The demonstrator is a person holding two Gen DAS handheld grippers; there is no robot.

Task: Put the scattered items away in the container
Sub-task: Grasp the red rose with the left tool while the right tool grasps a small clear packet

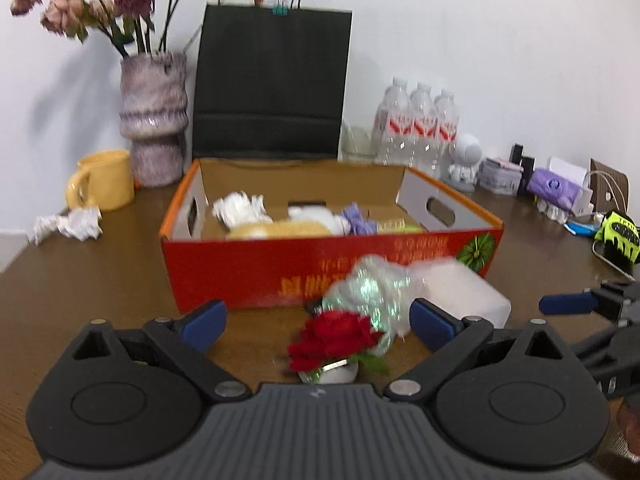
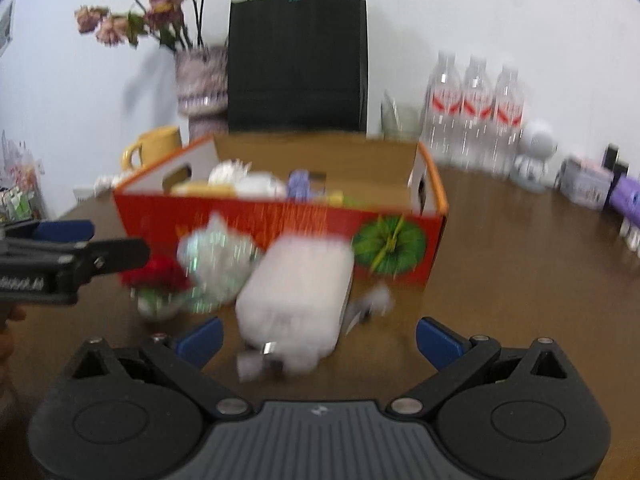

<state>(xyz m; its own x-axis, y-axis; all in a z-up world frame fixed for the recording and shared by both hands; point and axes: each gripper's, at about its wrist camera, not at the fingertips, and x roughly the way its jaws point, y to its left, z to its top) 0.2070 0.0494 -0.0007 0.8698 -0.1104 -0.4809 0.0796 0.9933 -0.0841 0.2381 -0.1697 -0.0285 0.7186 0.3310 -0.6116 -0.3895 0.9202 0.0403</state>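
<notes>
A red cardboard box [image 1: 280,264] [image 2: 280,220] stands open on the brown table, holding several items. In front of it lie a red rose [image 1: 334,338] [image 2: 160,274] in glittery wrap [image 1: 372,290] [image 2: 214,260] and a white plastic pack [image 1: 464,284] [image 2: 298,304]. My left gripper [image 1: 318,322] is open with the rose and wrap between its fingers, not touching. My right gripper [image 2: 318,338] is open, its fingers either side of the white pack's near end. A crumpled paper ball [image 1: 68,224] lies left of the box.
Behind the box stand a black paper bag [image 1: 272,84], a vase of dried flowers [image 1: 154,120], a yellow mug [image 1: 104,180], three water bottles [image 1: 416,128] and a white figurine [image 1: 466,166]. Small clutter and a yellow-green glove [image 1: 618,236] sit at the right.
</notes>
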